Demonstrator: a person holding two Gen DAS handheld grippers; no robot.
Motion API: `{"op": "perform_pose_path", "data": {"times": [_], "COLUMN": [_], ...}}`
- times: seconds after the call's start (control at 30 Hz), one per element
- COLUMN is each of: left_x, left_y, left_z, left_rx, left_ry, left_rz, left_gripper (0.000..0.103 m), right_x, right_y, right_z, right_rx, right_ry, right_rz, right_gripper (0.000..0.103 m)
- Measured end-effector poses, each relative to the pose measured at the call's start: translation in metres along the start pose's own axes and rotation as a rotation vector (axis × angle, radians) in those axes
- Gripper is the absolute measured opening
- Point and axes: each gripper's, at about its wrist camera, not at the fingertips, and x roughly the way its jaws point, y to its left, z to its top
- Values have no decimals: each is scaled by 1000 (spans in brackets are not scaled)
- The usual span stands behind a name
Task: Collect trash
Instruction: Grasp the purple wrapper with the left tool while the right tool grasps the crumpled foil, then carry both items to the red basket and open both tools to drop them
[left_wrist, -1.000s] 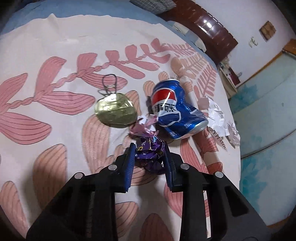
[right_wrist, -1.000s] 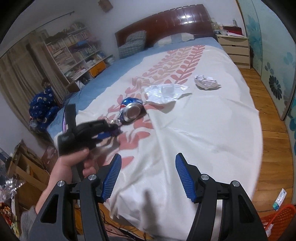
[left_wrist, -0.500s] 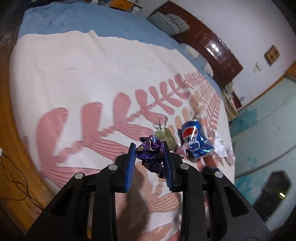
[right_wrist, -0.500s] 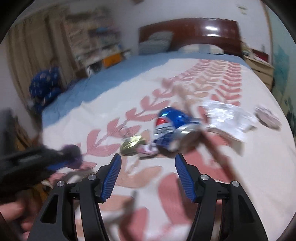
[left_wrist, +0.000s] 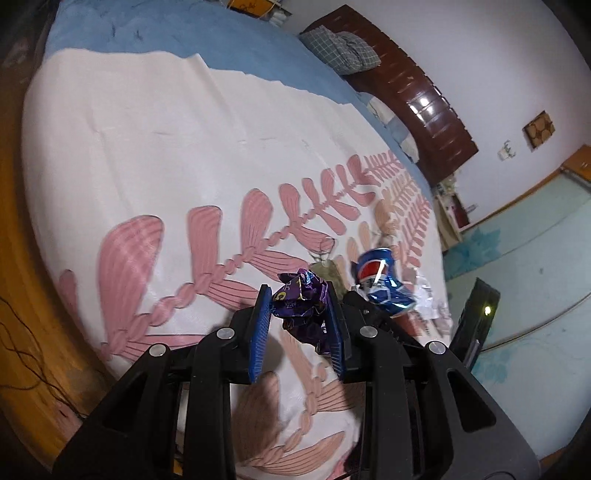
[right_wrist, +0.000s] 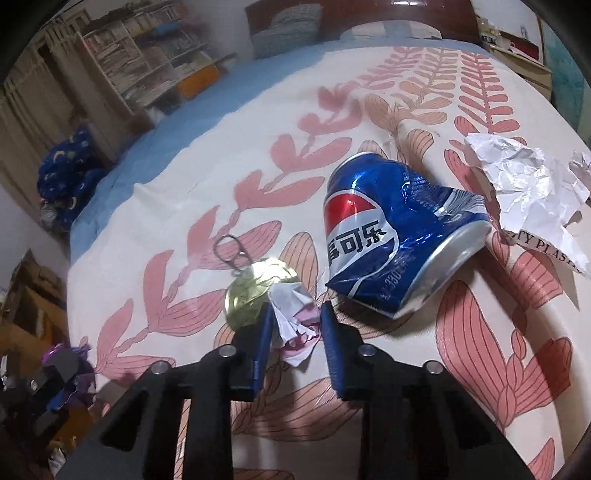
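My left gripper (left_wrist: 299, 306) is shut on a crumpled purple wrapper (left_wrist: 303, 306) and holds it above the bed; it also shows at the lower left of the right wrist view (right_wrist: 66, 373). My right gripper (right_wrist: 295, 321) has its jaws around a pink and white crumpled wrapper (right_wrist: 295, 325) lying on the bedspread; they look closed on it. A crushed blue Pepsi can (right_wrist: 391, 236) lies just beyond it on the right. A gold can lid with a pull ring (right_wrist: 251, 291) lies to its left.
Crumpled white paper and plastic (right_wrist: 528, 184) lie right of the can. The bedspread (left_wrist: 184, 147) with pink leaves covers the bed, with a headboard (left_wrist: 417, 92) at the far end. A bookshelf (right_wrist: 147, 62) stands at the left, wooden floor (left_wrist: 22, 332) beside the bed.
My left gripper has lifted the purple wrapper away from the bed. My right gripper has moved in over the trash and narrowed around the pink and white wrapper.
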Motion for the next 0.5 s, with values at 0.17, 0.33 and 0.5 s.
{"op": "perform_pose_path", "data": {"times": [0.17,0.33,0.5], "left_x": [4,4,-2], "left_y": [-8,-24,-59], "left_z": [-4,-18,-60], "left_rx": [40,93,170], "left_ry": [-11,-20,-27], "left_rz": [35,22,0], "left_gripper": [28,28,28], "right_x": [-29,-106,-213], "right_y": [-6,-14,-63], "right_z": [-11,-43,-94], "right_rx": [-15,-90,-54], "right_ry": [-38,-109,-172], "right_rz": [72,125,147], "right_gripper": [21,21,21]}}
